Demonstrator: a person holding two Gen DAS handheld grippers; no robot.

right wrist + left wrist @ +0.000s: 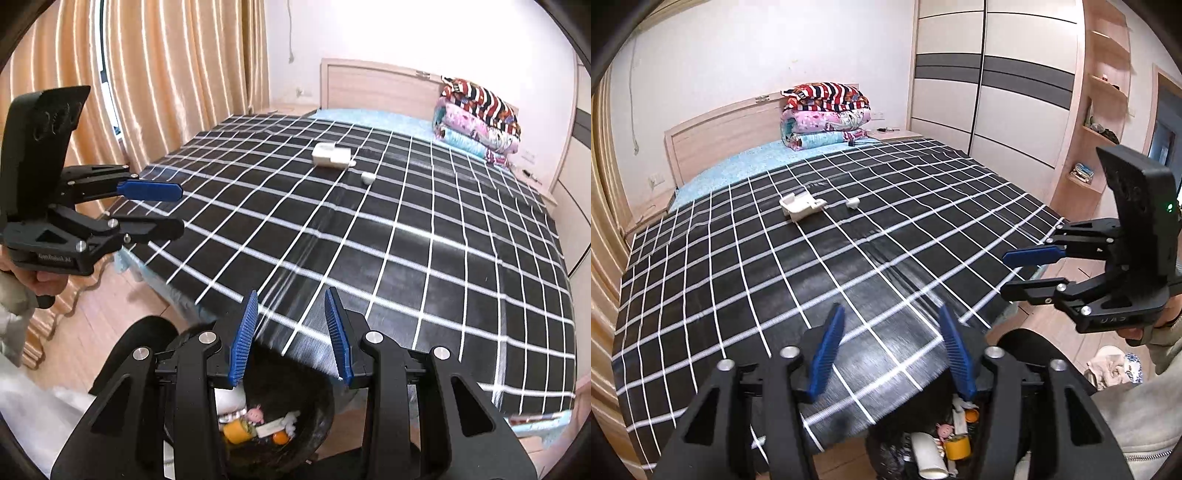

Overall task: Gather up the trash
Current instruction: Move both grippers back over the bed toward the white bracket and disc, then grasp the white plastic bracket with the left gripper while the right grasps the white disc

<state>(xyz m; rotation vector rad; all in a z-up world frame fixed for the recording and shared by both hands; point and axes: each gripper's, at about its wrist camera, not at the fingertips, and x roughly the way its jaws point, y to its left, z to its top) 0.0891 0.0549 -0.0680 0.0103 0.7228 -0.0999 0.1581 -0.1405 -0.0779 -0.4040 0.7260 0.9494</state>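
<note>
Bedroom scene. Large bed covered with a black sheet with white grid lines (849,266), smooth, a few creases near the middle. Light blue patterned bedding (738,162) shows at the head end, against a pale wooden headboard (720,136). Stack of folded colourful quilts (825,114), striped one on top, pink and blue ones below, sits at the head end beside the headboard.

On the sheet, toward the head end: white plastic box-shaped piece (801,206) lying flat, and a small white plastic cap-like piece (853,202) just beside it, apart, not touching. Same two in the right wrist view: box-shaped piece (330,156), small piece (368,178).

Black round trash bin with black liner (314,413) stands on the floor at the foot edge of the bed, below both tools. Inside: orange-yellow cup (238,431), small pink doll figure (255,414), white paper scraps, small orange round item (280,438). White tube-like item (927,458) also in the bin.

Left gripper (892,347), black frame with blue ribbed pads, jaws spread wide, nothing between them, over the foot edge of the bed and bin. Right gripper (291,336), same build, jaws also apart, empty, above the bin rim.

Room: tan pleated curtains (166,74) on one side, sliding wardrobe with white and grey panels (990,85) on the other, open wooden shelves (1104,96) next to it. Light wood floor (122,291). White walls.
</note>
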